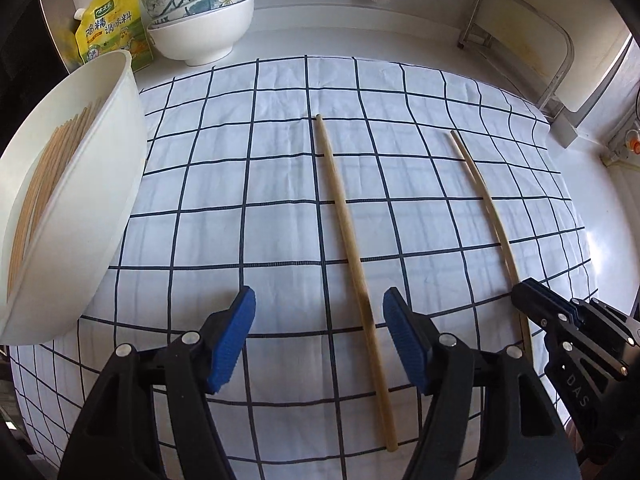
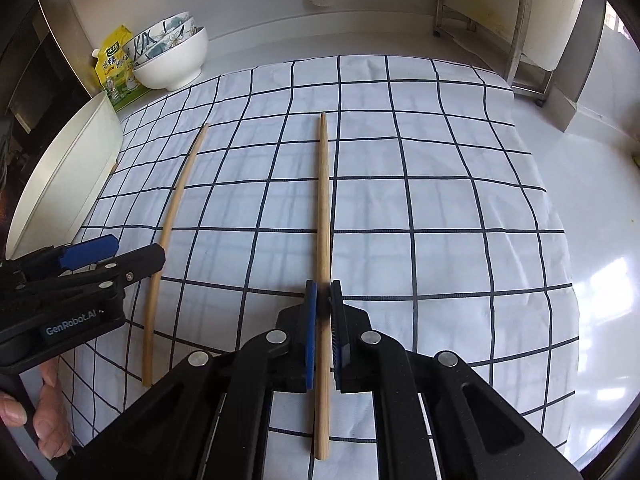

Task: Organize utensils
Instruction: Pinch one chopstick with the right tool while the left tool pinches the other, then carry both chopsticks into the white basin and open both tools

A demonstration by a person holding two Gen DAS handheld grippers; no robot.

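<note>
1. Chopsticks: 2 long thin wooden chopsticks lie flat on the white cloth with dark blue grid lines (image 1: 280, 200), well apart, both running from near to far.
2. Left wooden chopstick (image 1: 352, 256) lies just right of the middle line of the left gripper (image 1: 319, 320), long way pointing the same way as the fingers. Left hand nearer to this 1.
3. Left gripper: blue pads (image 1: 236, 332) spread wide, above the cloth, touching nothing, holding nothing.
4. Right wooden chopstick (image 2: 323, 208) runs right between the pads of the right gripper (image 2: 323, 300). Right hand nearer to this 1.
5. Right gripper: pads nearly pressed together, pinching the right wooden chopstick near its close end. Rest of the stick seems to lie on the cloth.
6. Big white plastic bowl (image 1: 80, 200) sits tipped at the left edge, with more wooden sticks (image 1: 48, 168) inside. Likely home for both chopsticks.
7. Next, probably: close left pads across the stick's thin side.
</note>
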